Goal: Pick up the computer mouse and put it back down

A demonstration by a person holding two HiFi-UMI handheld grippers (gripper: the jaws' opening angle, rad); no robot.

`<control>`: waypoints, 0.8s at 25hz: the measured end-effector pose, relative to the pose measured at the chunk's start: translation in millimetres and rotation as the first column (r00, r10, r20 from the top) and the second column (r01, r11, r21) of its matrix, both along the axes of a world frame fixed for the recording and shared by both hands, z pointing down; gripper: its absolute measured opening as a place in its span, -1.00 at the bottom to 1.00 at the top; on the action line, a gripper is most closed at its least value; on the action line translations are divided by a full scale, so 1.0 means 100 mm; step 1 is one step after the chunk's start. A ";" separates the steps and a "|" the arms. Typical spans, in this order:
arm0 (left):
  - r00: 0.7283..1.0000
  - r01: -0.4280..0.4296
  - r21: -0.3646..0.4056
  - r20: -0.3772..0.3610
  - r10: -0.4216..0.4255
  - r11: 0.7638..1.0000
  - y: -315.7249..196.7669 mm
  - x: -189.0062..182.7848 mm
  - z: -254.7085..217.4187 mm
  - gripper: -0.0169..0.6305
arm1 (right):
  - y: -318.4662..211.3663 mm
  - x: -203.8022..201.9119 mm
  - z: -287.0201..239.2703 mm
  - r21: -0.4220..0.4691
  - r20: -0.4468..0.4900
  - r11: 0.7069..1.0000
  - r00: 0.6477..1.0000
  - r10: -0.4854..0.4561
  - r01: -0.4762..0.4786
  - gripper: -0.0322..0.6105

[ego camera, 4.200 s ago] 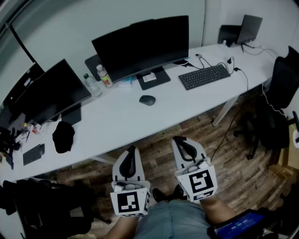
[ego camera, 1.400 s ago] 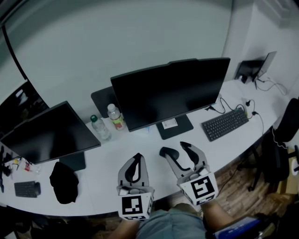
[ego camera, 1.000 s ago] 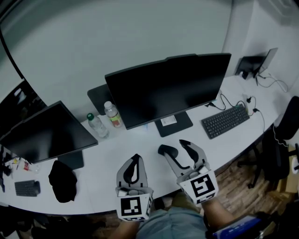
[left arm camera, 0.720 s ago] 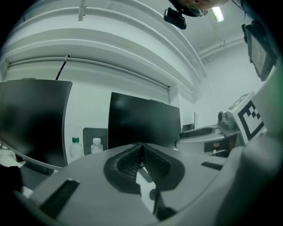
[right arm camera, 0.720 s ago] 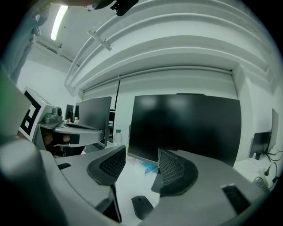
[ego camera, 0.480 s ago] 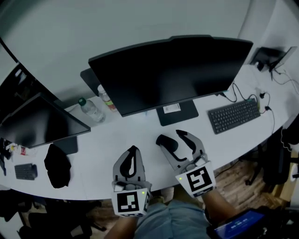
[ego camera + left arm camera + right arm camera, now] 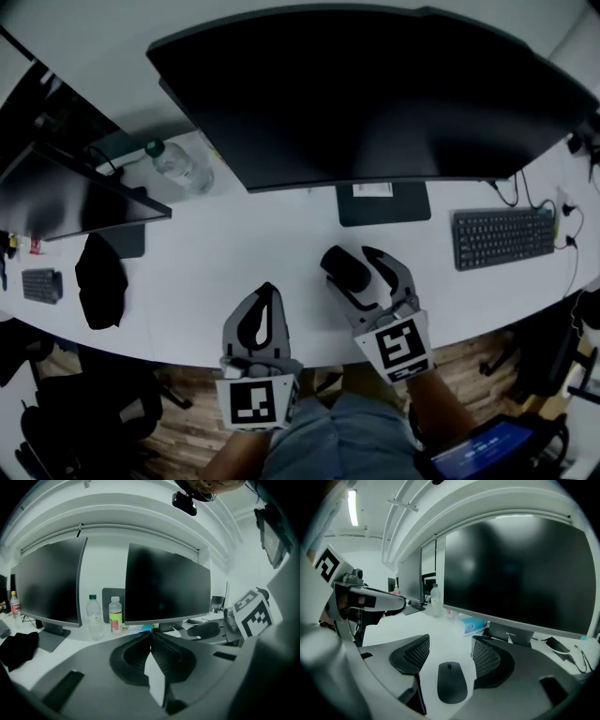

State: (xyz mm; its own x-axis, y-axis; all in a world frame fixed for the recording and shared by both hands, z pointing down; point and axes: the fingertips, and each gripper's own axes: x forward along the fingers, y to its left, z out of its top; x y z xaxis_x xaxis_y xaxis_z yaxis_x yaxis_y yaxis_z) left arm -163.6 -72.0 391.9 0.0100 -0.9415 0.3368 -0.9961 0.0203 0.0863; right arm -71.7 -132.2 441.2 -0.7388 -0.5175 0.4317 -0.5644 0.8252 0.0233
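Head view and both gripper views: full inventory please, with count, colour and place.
desk: one, white, spans the head view.
large monitor: one, black, centre.
second monitor: one, black, left.
computer mouse: one, black, on desk, low centre of right gripper view.
keyboard: one, black, right of large monitor.
green-capped bottle: one, clear, between monitors.
labelled bottle: one, clear, beside it.
cloth: one, black, left on desk.
tissue pack: one, blue, below large monitor.
left gripper: one, grey, jaws together, empty.
right gripper: one, grey, jaws opening, either side of mouse, not pressing it.
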 end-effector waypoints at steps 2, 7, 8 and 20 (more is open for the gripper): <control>1.000 0.023 -0.026 -0.008 -0.023 0.999 0.01 -0.02 0.11 -0.92 | -0.02 0.00 0.19 -0.035 -0.024 0.999 1.000 -0.020 0.019 0.05; 0.997 0.069 -0.091 -0.035 -0.072 0.993 0.03 -0.01 0.40 -0.92 | 0.01 0.01 0.67 -0.129 -0.088 0.989 0.992 -0.085 0.074 0.18; 0.996 0.078 -0.101 -0.041 -0.082 0.992 0.03 -0.01 0.45 -0.92 | 0.03 0.01 0.76 -0.147 -0.101 0.985 0.990 -0.100 0.085 0.20; 0.984 0.142 -0.167 -0.083 -0.158 0.976 0.11 -0.01 0.81 -0.92 | 0.08 0.09 1.25 -0.215 -0.208 0.965 0.959 -0.192 0.147 0.29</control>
State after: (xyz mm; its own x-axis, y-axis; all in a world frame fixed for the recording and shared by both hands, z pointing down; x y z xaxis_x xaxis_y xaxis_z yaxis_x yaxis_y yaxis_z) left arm -164.3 -60.9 472.6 -0.0878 -0.8689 0.4872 -0.9680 0.1899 0.1643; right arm -62.3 -124.1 566.1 -0.6801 -0.2819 0.6768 -0.4147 0.9091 -0.0381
